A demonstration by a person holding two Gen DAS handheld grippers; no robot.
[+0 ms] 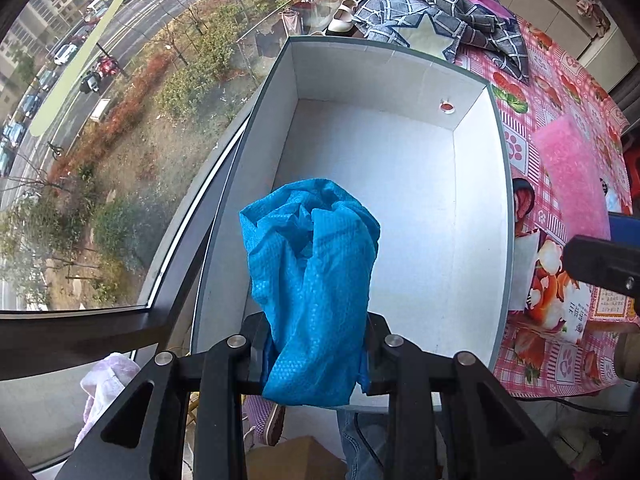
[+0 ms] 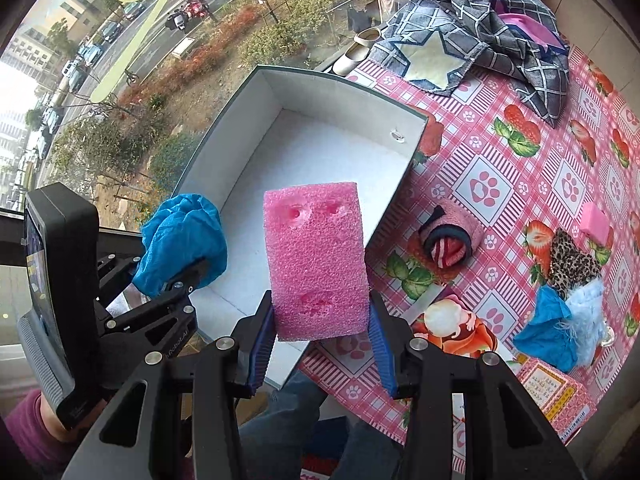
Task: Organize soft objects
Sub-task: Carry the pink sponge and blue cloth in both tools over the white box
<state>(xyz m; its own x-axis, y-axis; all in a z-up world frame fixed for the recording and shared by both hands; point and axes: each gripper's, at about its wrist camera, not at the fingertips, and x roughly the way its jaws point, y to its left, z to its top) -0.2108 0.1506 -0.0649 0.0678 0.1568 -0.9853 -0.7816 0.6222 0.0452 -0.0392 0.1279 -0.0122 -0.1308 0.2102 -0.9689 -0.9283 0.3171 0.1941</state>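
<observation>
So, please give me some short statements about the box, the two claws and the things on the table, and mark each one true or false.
1. The left claw holds a blue cloth. True.
2. The right claw holds a green sponge. False: it holds a pink sponge.
3. The box already contains folded clothes. False: no clothes show inside; its white floor is bare.
4. A checked cloth with a star lies on the table beyond the box. True.
5. A rolled sock lies on the table outside the box. True.
</observation>
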